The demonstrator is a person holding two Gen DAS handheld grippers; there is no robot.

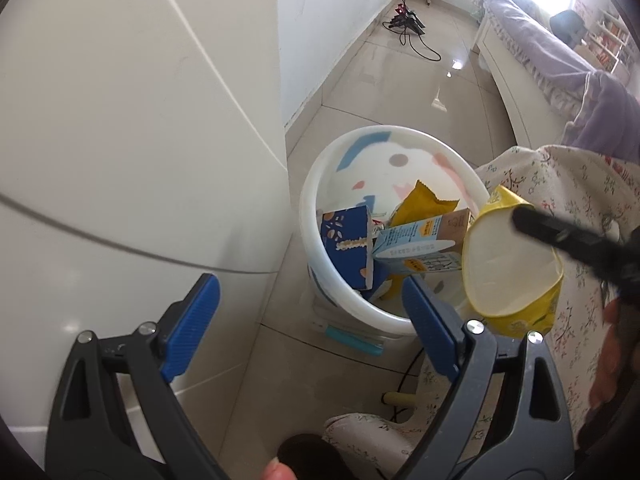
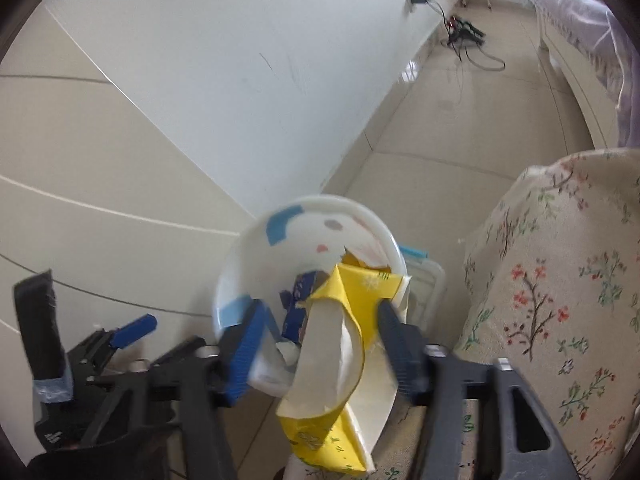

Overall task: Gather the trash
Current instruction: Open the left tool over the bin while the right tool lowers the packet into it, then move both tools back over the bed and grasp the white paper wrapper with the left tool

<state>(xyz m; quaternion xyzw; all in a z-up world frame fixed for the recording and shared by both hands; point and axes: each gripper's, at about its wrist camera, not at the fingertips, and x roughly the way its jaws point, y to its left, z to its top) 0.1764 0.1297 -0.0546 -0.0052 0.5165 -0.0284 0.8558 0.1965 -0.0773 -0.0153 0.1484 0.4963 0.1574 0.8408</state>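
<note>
1. Crushed yellow paper cup with white inside (image 2: pixel 340 344) between the 2 fingers of the right gripper (image 2: pixel 324 344), right beside the rim of the round white plastic bin with blue, pink and grey patches (image 2: pixel 256 248)
2. Right gripper jaws partly apart; right finger against the yellow wall of the cup, left blue pad (image 2: pixel 246 354) at a visible gap from it; firm pinch or loose rest impossible to tell
3. Same cup in the left wrist view (image 1: pixel 508 264), mouth turned toward the camera, 1 dark finger of the right gripper (image 1: pixel 560 236) lying across its upper edge, cup overlapping the bin's (image 1: pixel 384 136) right rim
4. Already inside the bin: dark blue carton (image 1: pixel 348 248), light blue carton with brown end (image 1: pixel 420 244), yellow snack wrapper (image 1: pixel 424 200)
5. Left gripper (image 1: pixel 308 328) wide open, blue pads (image 1: pixel 192 328) well apart, nothing between them, above the pale tiled floor (image 1: pixel 400 76) just beside the bin
6. White cabinet panel (image 1: pixel 120 140) left of the bin, floral cloth (image 2: pixel 560 280) to its right
</note>
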